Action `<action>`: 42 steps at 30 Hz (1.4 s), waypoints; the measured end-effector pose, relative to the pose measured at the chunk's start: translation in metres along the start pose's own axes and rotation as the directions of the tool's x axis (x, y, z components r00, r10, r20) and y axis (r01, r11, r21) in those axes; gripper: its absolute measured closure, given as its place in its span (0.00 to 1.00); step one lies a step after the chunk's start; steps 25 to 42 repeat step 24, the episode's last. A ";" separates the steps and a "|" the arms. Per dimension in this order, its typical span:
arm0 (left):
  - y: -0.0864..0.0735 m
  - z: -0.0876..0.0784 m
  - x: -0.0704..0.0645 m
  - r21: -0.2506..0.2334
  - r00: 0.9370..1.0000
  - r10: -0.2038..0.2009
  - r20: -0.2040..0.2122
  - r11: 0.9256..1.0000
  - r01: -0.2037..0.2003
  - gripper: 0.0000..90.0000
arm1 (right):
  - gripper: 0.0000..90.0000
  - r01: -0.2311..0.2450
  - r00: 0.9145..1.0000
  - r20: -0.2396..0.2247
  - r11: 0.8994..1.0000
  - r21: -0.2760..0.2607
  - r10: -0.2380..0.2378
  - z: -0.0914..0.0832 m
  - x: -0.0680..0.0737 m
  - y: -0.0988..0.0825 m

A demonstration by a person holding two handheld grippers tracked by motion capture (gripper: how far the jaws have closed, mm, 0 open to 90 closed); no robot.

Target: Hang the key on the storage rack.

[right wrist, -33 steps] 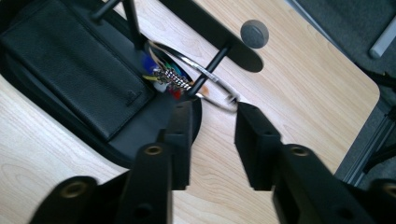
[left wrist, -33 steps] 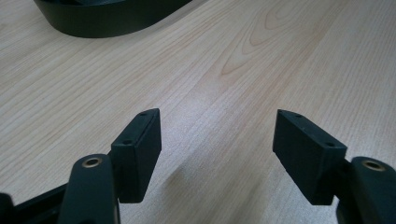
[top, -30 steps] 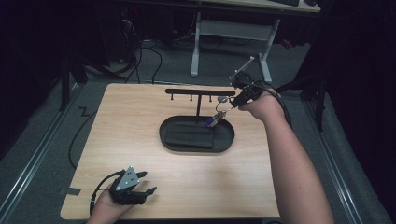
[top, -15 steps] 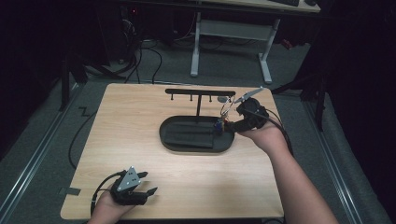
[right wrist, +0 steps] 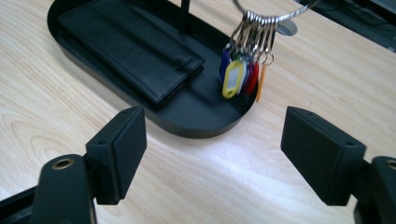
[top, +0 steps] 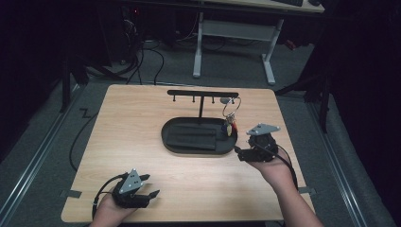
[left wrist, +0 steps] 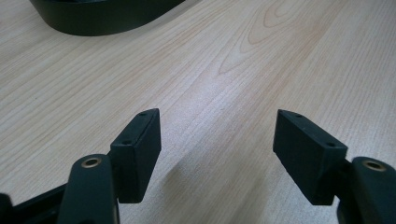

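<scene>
A metal key ring (top: 231, 108) with several coloured tags (right wrist: 238, 74) hangs from the right end of a black hook rack (top: 203, 93). The tags dangle over the right end of the black oval tray (top: 198, 149). A black wallet (right wrist: 130, 46) lies flat in that tray. My right gripper (right wrist: 215, 135) hovers just off the tray's right end (top: 246, 144), apart from the keys. Its jaws have just been opening and stand open with nothing between them. My left gripper (top: 150, 185) rests low at the near left of the table, open and empty (left wrist: 217, 135).
The pale wooden table (top: 142, 118) ends close behind my left hand at the near edge. A white desk frame (top: 231, 28) and cables stand on the dark floor beyond the far edge.
My right gripper came down and back from the rack's right end to beside the tray, opening its jaws. The key ring stayed hanging on the rack. The left hand kept still.
</scene>
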State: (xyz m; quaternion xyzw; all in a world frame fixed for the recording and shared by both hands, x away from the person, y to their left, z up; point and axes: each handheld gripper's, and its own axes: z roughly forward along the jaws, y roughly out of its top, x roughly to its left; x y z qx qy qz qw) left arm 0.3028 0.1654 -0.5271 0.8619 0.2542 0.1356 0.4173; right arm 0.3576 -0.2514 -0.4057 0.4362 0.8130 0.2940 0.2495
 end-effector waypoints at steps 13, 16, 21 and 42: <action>0.000 0.002 -0.002 0.003 1.000 0.009 0.001 1.000 -0.009 0.37 | 0.20 -0.090 0.995 -0.042 0.988 -0.128 0.085 0.014 0.020 -0.082; 0.000 0.002 -0.002 0.006 1.000 0.008 0.001 1.000 -0.008 0.36 | 0.20 -0.129 0.991 -0.063 0.982 -0.138 0.121 0.020 0.025 -0.106; 0.000 0.002 -0.003 0.003 1.000 0.006 0.001 1.000 -0.006 0.36 | 0.19 -0.122 0.992 -0.040 0.978 -0.172 0.117 0.017 0.028 -0.129; 0.000 0.001 -0.006 0.006 1.000 0.015 0.003 1.000 -0.015 0.36 | 0.19 -0.126 0.992 -0.031 0.973 -0.192 0.122 0.011 0.026 -0.133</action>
